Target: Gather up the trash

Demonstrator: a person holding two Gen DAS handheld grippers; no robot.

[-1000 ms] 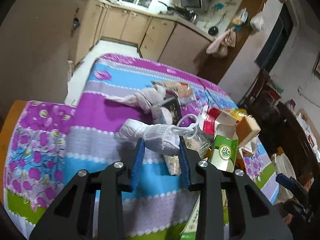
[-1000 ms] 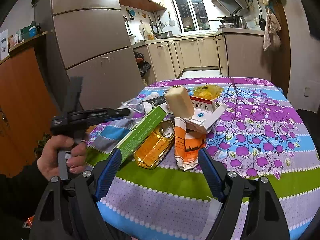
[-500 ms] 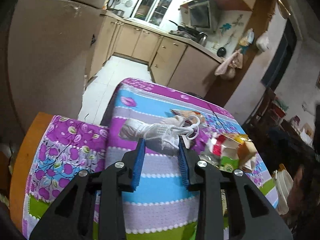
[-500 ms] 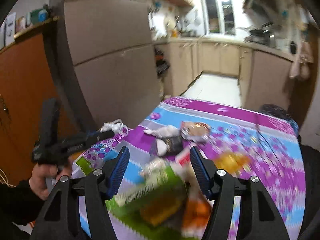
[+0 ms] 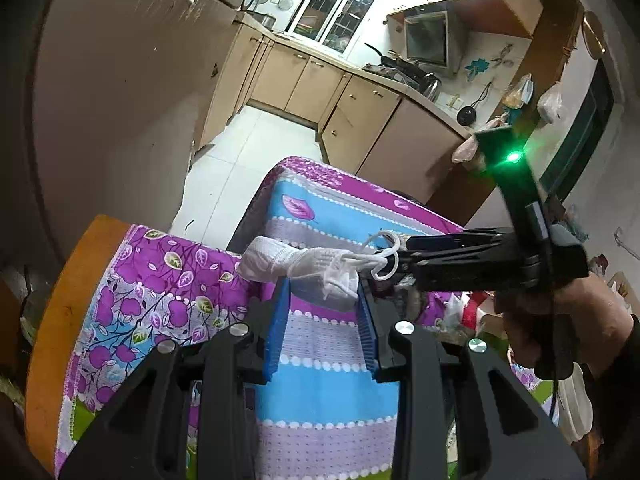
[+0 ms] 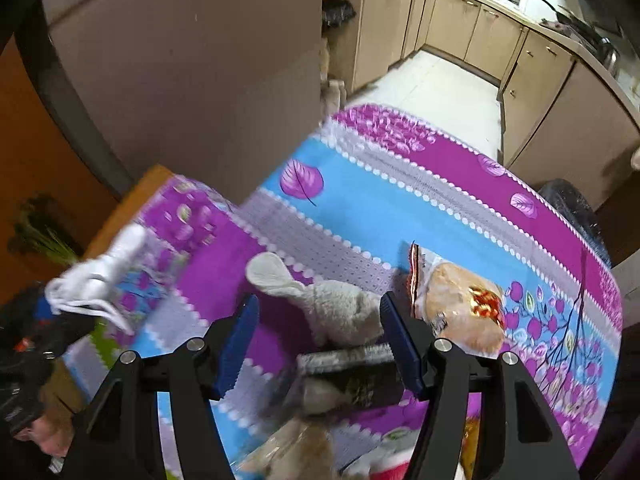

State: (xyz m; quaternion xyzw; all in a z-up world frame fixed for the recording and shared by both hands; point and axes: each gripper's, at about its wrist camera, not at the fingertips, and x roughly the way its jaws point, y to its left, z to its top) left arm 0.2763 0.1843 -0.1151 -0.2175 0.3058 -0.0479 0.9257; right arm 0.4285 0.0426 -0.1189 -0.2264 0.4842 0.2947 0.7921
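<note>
L jaws clamp white glove [image 5: 296, 264] | R jaws apart, over crumpled tissue [image 6: 340, 308]

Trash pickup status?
Nothing visibly binned yet. In hand: left gripper is shut on the white mask, lifted off the table. Left: crumpled tissue, snack bag and dark packet under the right gripper.

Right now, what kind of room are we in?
Most likely a home kitchen with an eating area: cabinets line the counter, pans sit on the stove, and a table has a flowery cloth.
</note>
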